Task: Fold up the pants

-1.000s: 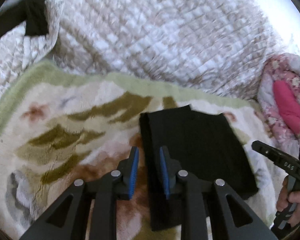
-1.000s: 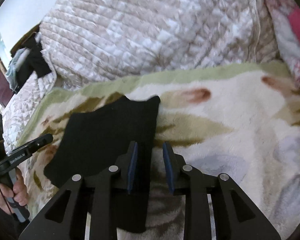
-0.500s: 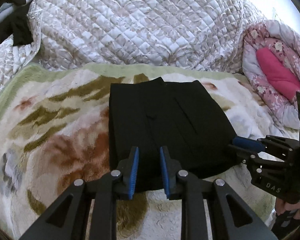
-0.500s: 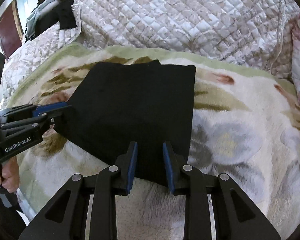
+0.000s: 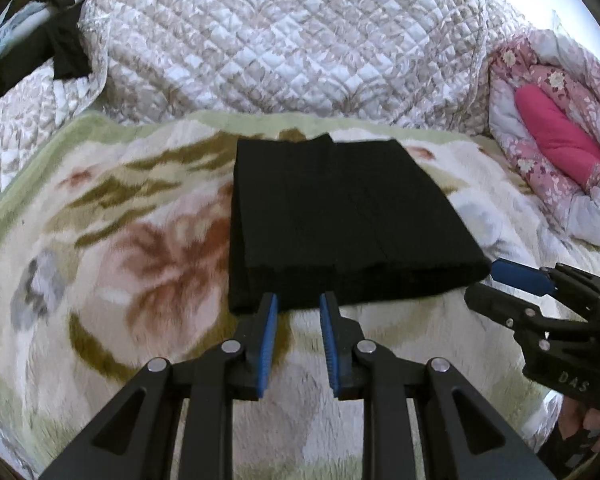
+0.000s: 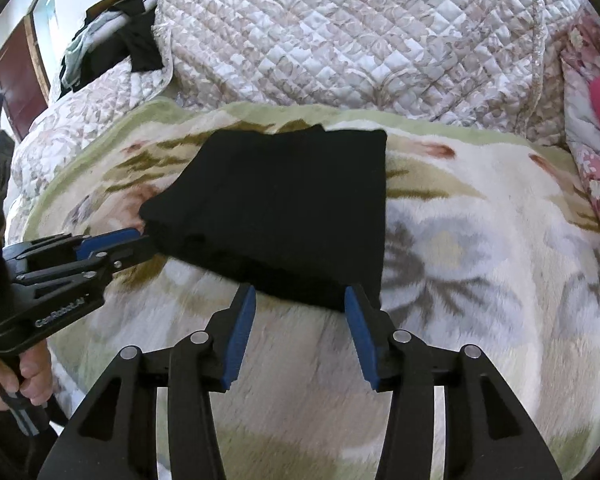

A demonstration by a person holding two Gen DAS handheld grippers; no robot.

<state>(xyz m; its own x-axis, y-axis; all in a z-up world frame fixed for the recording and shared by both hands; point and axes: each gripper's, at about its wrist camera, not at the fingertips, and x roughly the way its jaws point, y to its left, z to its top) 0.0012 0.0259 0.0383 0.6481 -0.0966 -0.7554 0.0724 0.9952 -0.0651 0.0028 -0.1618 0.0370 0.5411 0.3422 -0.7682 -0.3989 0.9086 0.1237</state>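
The black pants (image 5: 340, 220) lie folded into a thick rectangle on the floral blanket (image 5: 120, 260) of the bed, in front of the quilted cover (image 5: 280, 40). Our left gripper (image 5: 298, 312) has its jaws narrowly apart with nothing between them, just before the near edge. Our right gripper (image 6: 300, 300) has just been opening its jaws; they are empty too. To do the next fold well, we should grip both near corners evenly and lift together, so the layers do not slide.

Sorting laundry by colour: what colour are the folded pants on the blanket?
Plain black pants, clearest in the left wrist view.
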